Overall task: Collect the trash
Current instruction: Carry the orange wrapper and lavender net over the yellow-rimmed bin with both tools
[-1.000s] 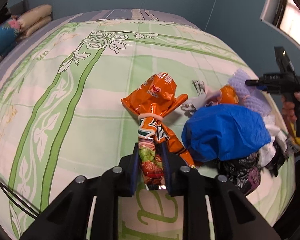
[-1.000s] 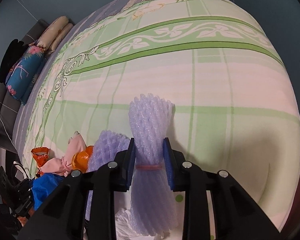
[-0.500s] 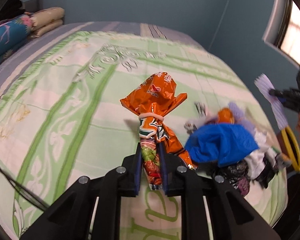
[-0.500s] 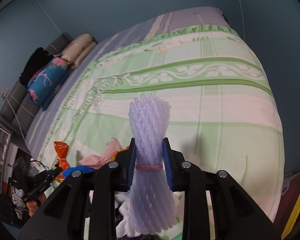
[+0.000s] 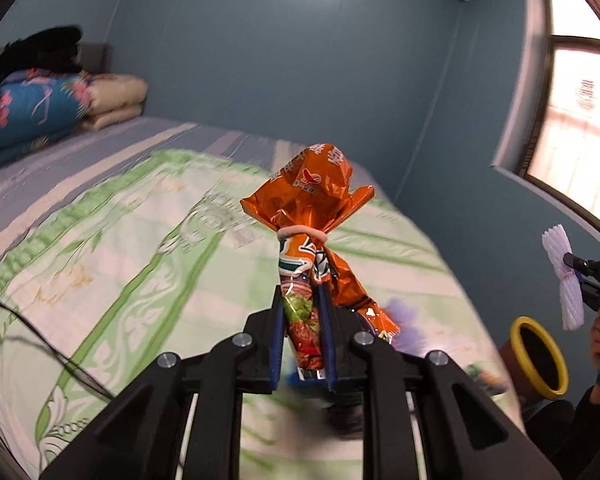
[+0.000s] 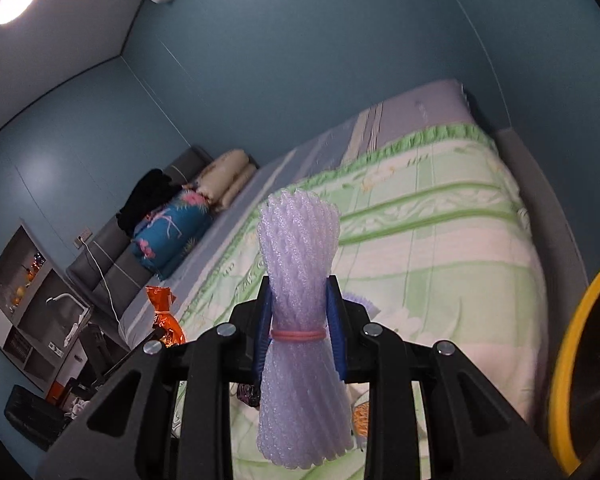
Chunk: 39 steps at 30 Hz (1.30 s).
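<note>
My left gripper (image 5: 303, 300) is shut on an orange snack bag (image 5: 312, 216) tied with a rubber band, held up above the bed. My right gripper (image 6: 299, 312) is shut on a bundle of pale purple foam net (image 6: 300, 280) tied with a pink band, lifted off the bed. In the left wrist view the foam net (image 5: 564, 276) and the right gripper (image 5: 580, 270) show at the far right, above a bin with a yellow rim (image 5: 538, 356). The bin's rim (image 6: 572, 360) also shows at the right edge of the right wrist view. The snack bag (image 6: 162, 312) shows there at lower left.
The bed has a green and white patterned sheet (image 5: 112, 248). Folded quilts (image 5: 40, 108) lie at its head. More trash (image 5: 404, 320) lies blurred behind my left gripper. A black cable (image 5: 52, 352) runs over the bed's left side. A window (image 5: 576, 128) is at right.
Both grippers have lifted their loads off the bed and tilted up, so the walls and window show. The right gripper has moved toward the yellow-rimmed bin.
</note>
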Motion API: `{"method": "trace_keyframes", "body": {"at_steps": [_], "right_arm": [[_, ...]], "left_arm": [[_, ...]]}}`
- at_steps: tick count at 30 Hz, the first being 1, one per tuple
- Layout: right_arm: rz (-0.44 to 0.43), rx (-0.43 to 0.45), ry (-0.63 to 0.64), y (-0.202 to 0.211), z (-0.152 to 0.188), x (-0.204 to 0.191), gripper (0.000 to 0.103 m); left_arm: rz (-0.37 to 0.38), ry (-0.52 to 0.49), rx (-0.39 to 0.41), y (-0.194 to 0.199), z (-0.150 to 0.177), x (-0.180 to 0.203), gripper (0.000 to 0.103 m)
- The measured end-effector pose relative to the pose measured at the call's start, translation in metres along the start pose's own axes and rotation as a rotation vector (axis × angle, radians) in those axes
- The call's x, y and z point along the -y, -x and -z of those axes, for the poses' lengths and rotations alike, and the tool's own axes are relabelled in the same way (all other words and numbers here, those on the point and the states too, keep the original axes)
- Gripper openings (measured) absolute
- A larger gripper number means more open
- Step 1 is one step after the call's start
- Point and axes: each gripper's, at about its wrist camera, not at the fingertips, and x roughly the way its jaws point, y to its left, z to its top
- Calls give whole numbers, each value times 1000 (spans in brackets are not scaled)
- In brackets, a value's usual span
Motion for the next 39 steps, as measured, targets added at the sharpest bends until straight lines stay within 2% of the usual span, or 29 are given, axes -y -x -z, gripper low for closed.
{"method": "trace_keyframes", "body": {"at_steps": [7,9,11,18,23,31,35,39], "right_arm": [[70,171,65,81,-11,1,25],[131,227,86,100,-11,2,25],[181,273,96,116,-12,3,25],[268,399,93,170,-16,18,25],[334,441,60,199,-16,38,26],[419,470,-9,220,-16,70,27],[492,488,-53,230,-16,86,28],[522,473,-98,236,-13,106,28]], "left_arm": [[136,-89,46,13,-11,106,15],[192,-117,46,9,-14,141,15],[236,-138,38,3,-14,167,15],[387,-196,-28,-34,-8,252,15],[459,-233,-94,-62,3,300,15],[569,-295,-197,-109,28,366,15],[602,-318,-243,-129,44,393,15],[624,-332,-286,-142,60,417,15]]}}
